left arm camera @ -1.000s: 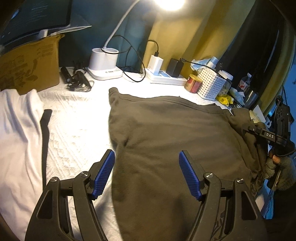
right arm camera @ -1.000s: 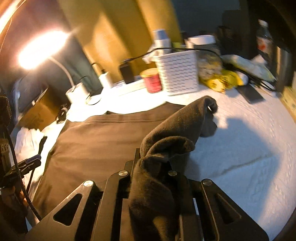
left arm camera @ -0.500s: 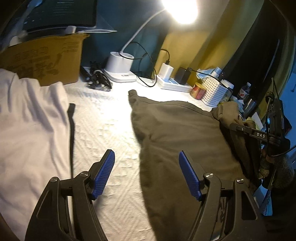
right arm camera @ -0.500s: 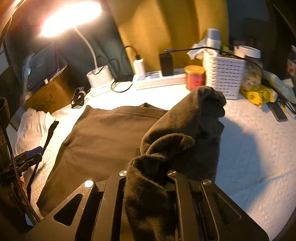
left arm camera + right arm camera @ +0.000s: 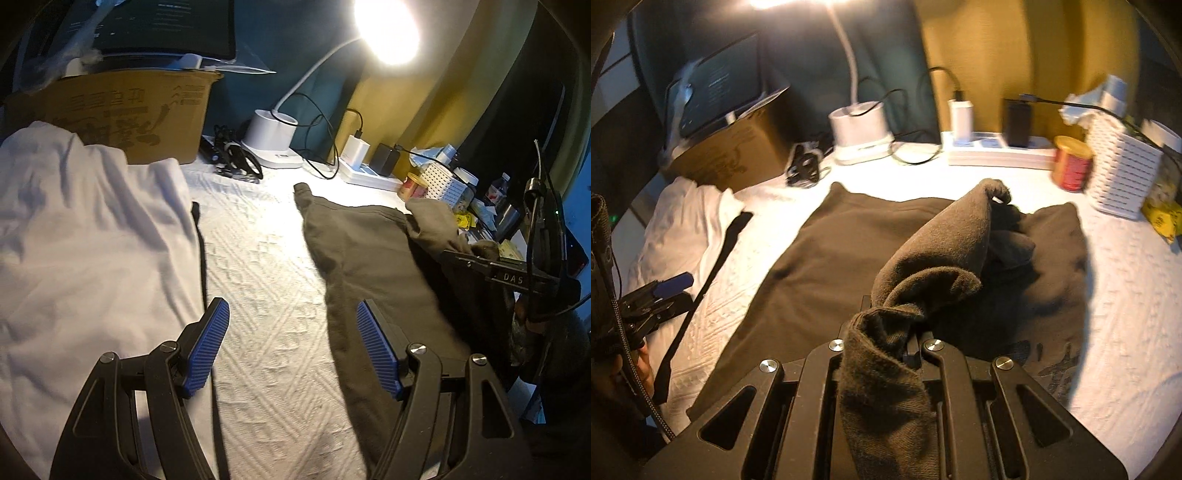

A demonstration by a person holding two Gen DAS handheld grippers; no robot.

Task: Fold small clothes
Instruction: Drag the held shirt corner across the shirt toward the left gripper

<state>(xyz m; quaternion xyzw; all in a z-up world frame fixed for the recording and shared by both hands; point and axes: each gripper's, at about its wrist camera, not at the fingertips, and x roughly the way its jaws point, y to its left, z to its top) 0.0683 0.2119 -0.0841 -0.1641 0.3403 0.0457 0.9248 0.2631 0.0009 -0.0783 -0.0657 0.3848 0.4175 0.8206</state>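
- While gripped at one edge, dark brown garment (image 5: 849, 258) spread flat on white textured bedcover (image 5: 266, 280), directly ahead of right gripper (image 5: 914, 338); lifted portion draped up and back over the closed jaws, arching forward above the flat part.
- Lifted so, probably to carry that edge across the body of the garment as a fold; fold judged under way, not yet laid down.
- Right gripper: jaws clamped tight on a bunched fold of the brown cloth, no gap visible; fabric hanging down over the gripper body.
- Left gripper (image 5: 291, 347): blue ribbed pads (image 5: 207, 345) wide apart, nothing between them; held above the bare bedcover, with the garment's near edge just under and beyond its right finger.
- Placed thus, likely ready to pin or take the garment's free side once the fold comes over.
- To the left of the left gripper: white garment (image 5: 85, 236), loosely piled, apart from the brown one, with a strip of bedcover between.
- Beyond both grippers, along the far edge: cardboard box (image 5: 125, 110), desk lamp (image 5: 273, 136) lit, power strip (image 5: 997, 151) with chargers, red tin (image 5: 1071, 162), white slatted basket (image 5: 1123, 173).
- Risk: bunched cloth in the closed jaws liable to land wrinkled unless drawn taut first.
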